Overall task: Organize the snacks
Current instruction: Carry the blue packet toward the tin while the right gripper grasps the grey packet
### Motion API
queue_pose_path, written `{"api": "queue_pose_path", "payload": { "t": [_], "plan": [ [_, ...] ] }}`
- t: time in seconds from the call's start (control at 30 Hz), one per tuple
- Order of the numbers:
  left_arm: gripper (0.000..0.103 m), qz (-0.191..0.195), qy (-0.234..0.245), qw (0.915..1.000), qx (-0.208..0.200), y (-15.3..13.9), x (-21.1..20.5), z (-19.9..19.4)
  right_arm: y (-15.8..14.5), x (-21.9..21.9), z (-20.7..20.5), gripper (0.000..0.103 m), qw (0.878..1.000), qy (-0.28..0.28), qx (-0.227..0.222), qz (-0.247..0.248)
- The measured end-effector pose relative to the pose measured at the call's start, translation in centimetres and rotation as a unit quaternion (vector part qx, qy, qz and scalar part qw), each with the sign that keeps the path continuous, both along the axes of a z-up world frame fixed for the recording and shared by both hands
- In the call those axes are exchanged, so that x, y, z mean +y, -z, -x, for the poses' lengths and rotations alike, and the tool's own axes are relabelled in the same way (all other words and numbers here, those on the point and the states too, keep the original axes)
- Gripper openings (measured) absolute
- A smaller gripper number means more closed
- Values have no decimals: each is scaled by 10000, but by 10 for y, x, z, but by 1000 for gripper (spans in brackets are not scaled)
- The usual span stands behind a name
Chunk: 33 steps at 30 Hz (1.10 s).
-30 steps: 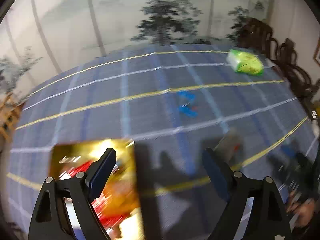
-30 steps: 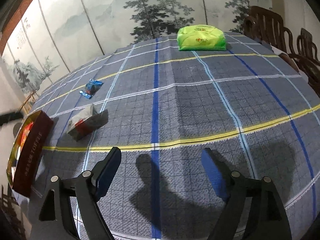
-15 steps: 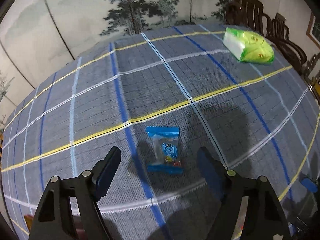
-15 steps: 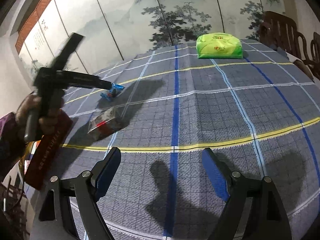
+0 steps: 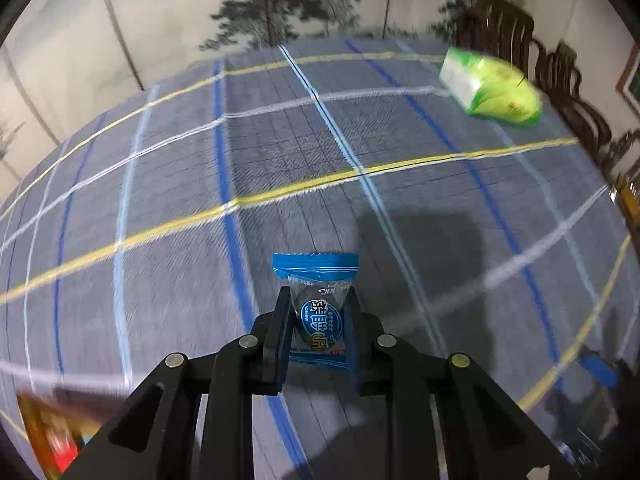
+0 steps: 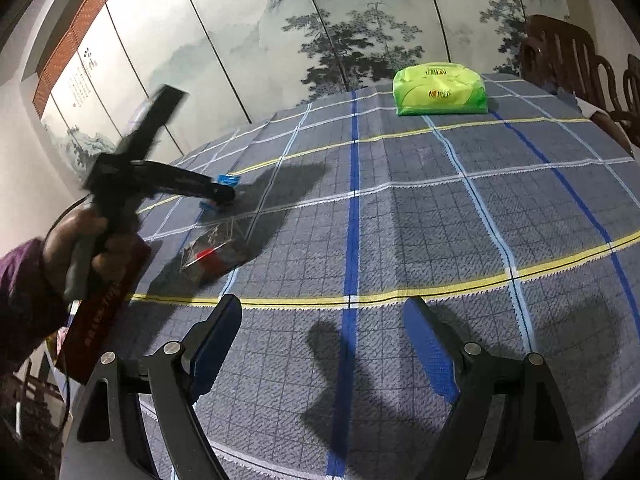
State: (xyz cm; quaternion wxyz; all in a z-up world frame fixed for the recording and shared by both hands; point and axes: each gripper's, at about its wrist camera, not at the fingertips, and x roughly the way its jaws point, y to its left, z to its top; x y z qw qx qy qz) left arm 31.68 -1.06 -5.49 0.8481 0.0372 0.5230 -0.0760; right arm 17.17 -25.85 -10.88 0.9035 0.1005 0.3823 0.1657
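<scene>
Left claw (image 5: 316, 320) clamped on blue candy packet (image 5: 316, 280), packet on checked table (image 5: 280, 152), well short of green pack (image 5: 492, 88) at far edge. Right claw (image 6: 320, 340) wide, empty. Clear wrapped snack (image 6: 216, 252) nearer than packet, beside red box (image 6: 100, 312).

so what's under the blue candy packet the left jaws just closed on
Plaid tablecloth, with a blue stripe running beneath the blue candy packet held by the shut left gripper. The cloth directly beneath it, and whether it still touches there, is covered by the packet and jaws.
</scene>
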Motion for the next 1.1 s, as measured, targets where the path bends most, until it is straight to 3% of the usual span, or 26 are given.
{"api": "queue_pose_path", "payload": {
  "t": [0.23,0.33,0.5,0.73,0.9,1.0,1.07,1.1],
  "plan": [
    [20,641,-401,9971,-119,-42,16,95,2,20,-5,83,9992,-202,270,192],
    [20,653,-475,9964,-255,-55,23,126,2,42,-8,83,9972,-394,487,-416],
    [21,770,-629,9943,-376,-71,45,160,-1,94,-23,83,9919,-457,751,-913],
    [21,791,-763,9918,-654,-92,81,189,3,141,-63,83,9852,671,1158,-1068],
    [21,783,-748,9912,-764,-96,102,200,6,164,-78,84,9804,1492,1058,-734],
    [21,840,-758,9910,-714,-92,109,201,5,174,-84,83,9823,1570,944,-402],
    [21,903,-740,9908,-680,-89,114,202,4,178,-82,74,9853,1465,873,-99],
    [21,905,-735,9909,-672,-89,116,203,4,179,-81,57,9868,1374,853,53]
  ]
}}
